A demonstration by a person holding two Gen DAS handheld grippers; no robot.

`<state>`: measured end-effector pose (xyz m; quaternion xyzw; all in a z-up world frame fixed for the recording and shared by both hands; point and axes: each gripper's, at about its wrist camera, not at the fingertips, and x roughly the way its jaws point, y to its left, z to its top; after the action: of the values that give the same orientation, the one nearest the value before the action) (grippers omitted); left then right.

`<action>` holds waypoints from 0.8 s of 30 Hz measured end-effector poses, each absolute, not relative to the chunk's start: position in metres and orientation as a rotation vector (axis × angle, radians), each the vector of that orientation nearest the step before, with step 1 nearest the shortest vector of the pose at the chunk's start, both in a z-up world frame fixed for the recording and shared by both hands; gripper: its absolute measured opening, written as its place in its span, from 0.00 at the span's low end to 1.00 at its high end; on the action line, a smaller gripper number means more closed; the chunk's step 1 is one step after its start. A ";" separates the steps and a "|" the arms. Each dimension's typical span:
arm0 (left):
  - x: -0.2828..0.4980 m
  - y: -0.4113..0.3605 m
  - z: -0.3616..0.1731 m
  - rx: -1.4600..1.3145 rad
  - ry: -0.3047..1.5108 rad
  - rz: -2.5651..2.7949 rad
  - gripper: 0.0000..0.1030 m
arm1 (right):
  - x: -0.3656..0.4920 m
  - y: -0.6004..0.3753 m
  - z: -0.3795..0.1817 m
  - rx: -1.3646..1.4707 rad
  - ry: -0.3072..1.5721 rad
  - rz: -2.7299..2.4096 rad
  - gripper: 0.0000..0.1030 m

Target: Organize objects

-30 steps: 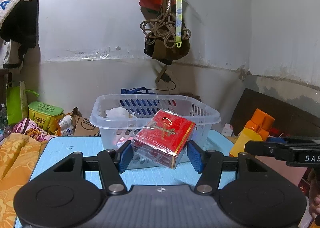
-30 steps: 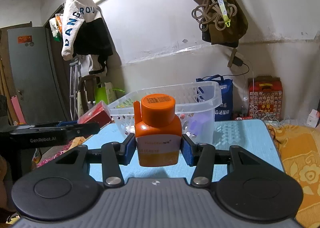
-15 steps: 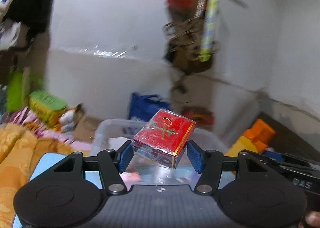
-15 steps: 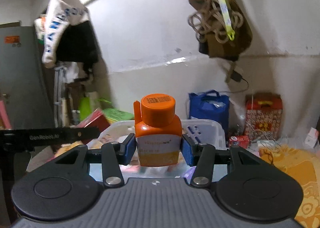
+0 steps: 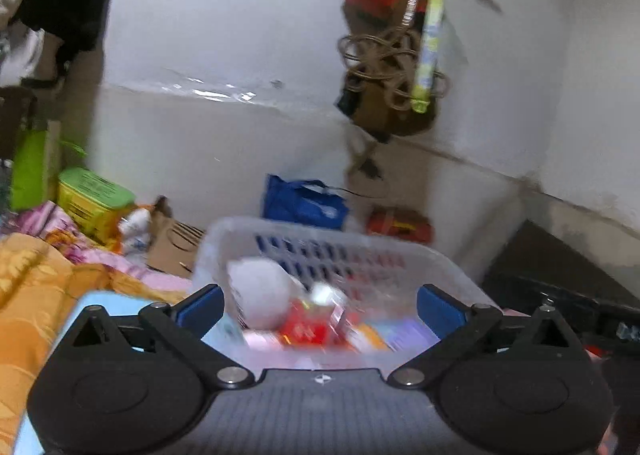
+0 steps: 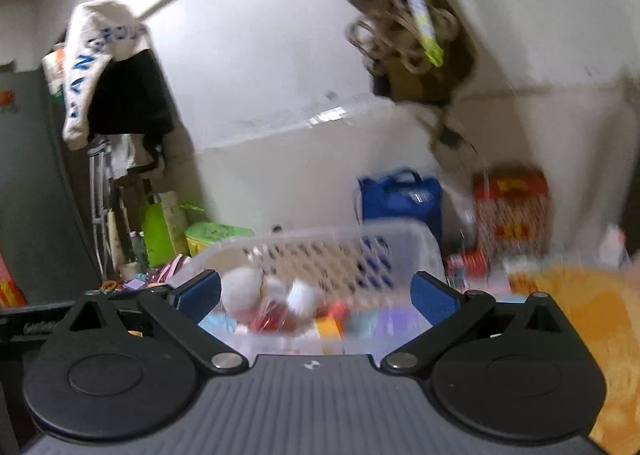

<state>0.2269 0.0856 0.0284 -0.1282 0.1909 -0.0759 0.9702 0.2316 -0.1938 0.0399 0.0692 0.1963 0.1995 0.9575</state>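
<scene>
Both loads have left the fingers since a second ago: the left hand-held gripper (image 5: 320, 309), which had clamped a red box, and the right hand-held gripper (image 6: 316, 297), which had clamped an orange bottle, now stand spread wide with nothing between their blue pads. Each hangs over the near rim of the clear plastic basket (image 5: 424, 255), and both views are smeared by motion. Inside the basket, just past the left gripper, the red box (image 5: 306, 329) lies among a white rounded thing (image 5: 260, 291) and some pink and purple items too blurred to name. From the right wrist, an orange shape (image 6: 330, 321) sits low in the basket (image 6: 320, 245); whether it is the bottle cannot be told. Behind the basket a blue bag (image 5: 302, 205) stands against the wall, with a green tin (image 5: 94, 197) off to its left.
</scene>
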 end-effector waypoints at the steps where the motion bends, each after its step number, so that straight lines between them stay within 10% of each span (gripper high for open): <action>1: 0.220 0.084 0.027 -0.261 0.399 -0.171 1.00 | 0.228 -0.194 0.042 0.120 0.429 0.384 1.00; 24: 0.183 0.059 0.028 -0.160 0.472 -0.064 1.00 | 0.193 -0.201 0.037 -0.019 0.425 0.354 1.00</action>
<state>0.1827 0.0593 0.0277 -0.0789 0.2337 -0.0316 0.9686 0.1932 -0.2011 0.0374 -0.0094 0.2097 0.1746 0.9620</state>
